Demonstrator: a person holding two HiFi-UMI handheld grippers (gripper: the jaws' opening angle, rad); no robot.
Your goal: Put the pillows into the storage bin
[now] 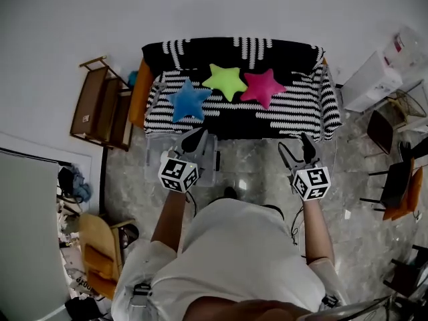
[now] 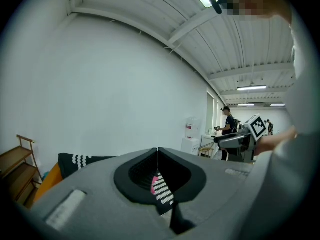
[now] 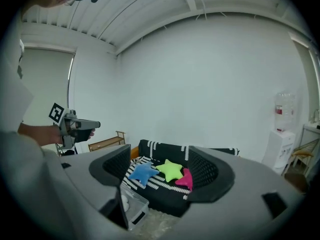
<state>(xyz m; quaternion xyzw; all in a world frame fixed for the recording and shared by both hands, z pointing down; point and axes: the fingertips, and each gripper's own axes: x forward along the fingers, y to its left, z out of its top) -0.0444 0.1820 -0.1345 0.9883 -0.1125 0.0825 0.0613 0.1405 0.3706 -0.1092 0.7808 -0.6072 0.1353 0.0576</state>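
Your right gripper (image 3: 160,168), jaws apart and empty, frames all three plump star pillows on the striped sofa (image 3: 160,184): blue pillow (image 3: 142,172), green pillow (image 3: 171,169), pink pillow (image 3: 185,179), with the clear storage bin (image 3: 135,207) just in front. Your left gripper (image 2: 158,151), jaws together, glimpses only a pink sliver.
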